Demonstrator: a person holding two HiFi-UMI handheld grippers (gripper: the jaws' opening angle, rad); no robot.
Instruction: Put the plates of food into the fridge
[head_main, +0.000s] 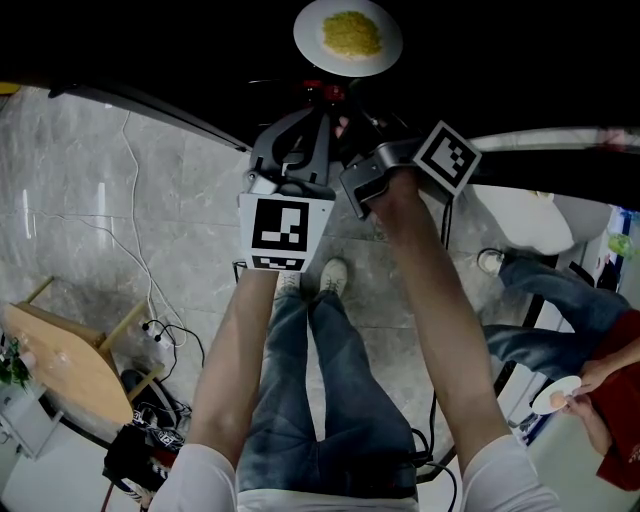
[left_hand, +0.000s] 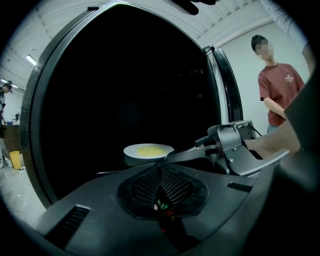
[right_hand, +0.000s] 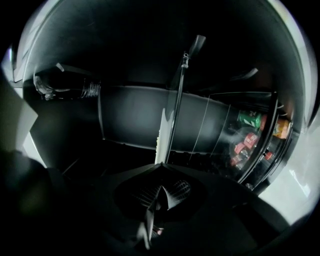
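A white plate of yellow food (head_main: 348, 37) hangs in the dark fridge opening at the top of the head view. My right gripper (head_main: 352, 92) is shut on its near rim. In the right gripper view the plate (right_hand: 165, 131) shows edge-on, running up from between the jaws of the right gripper (right_hand: 159, 169). The left gripper view shows the plate (left_hand: 148, 150) level inside the black fridge, with the right gripper (left_hand: 234, 144) reaching to its rim. My left gripper (left_hand: 160, 168) is shut on nothing, just beside the right one and short of the plate; in the head view the left gripper (head_main: 318, 100) sits left of it.
Drink cans (right_hand: 247, 135) line a shelf at the fridge's right, and a dark bottle (right_hand: 65, 88) lies at its upper left. A person in a red shirt (left_hand: 279, 94) stands to the right, holding a small plate (head_main: 556, 395). A wooden stool (head_main: 62, 365) and cables (head_main: 150, 330) are on the floor to my left.
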